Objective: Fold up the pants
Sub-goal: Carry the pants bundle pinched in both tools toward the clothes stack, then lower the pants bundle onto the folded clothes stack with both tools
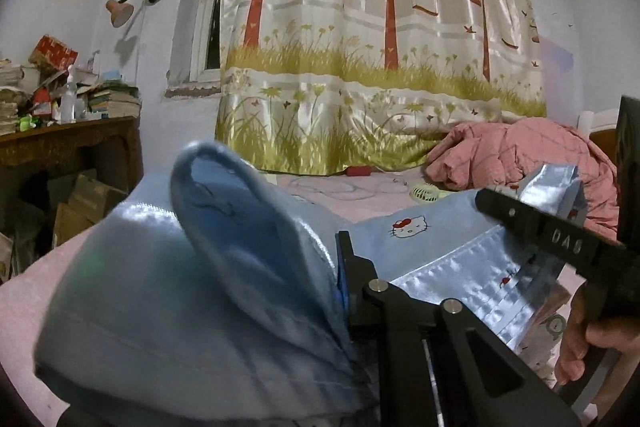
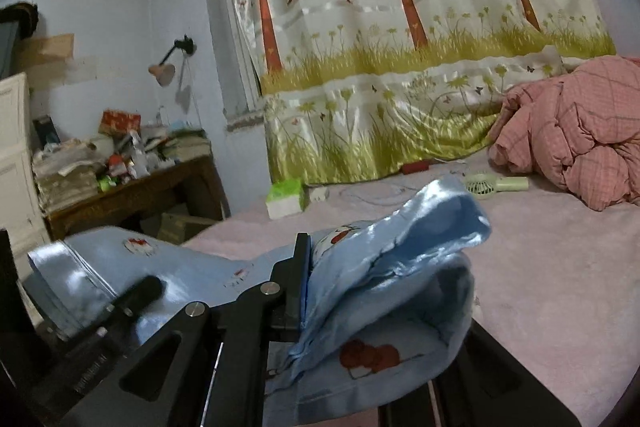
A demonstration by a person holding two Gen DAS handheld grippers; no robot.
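Note:
The pants (image 1: pixel 240 247) are light blue satin with small cartoon cat prints, held up over a pink bed (image 1: pixel 360 203). My left gripper (image 1: pixel 338 277) is shut on a bunched edge of them, and the cloth drapes over and hides its left finger. In the same view my right gripper (image 1: pixel 520 223) clamps another part of the pants at the right, with a hand (image 1: pixel 580 339) below it. In the right wrist view my right gripper (image 2: pixel 310 279) is shut on the pants (image 2: pixel 400 267), whose folds cover its right finger. The left gripper (image 2: pixel 136 291) shows at the lower left there.
A crumpled pink quilt (image 2: pixel 580 147) lies at the bed's far right. A green hand fan (image 2: pixel 496 183), a red item (image 2: pixel 416 167) and a green tissue pack (image 2: pixel 286 199) lie near the tree-print curtain (image 2: pixel 400 67). A cluttered wooden desk (image 2: pixel 140 191) stands left of the bed.

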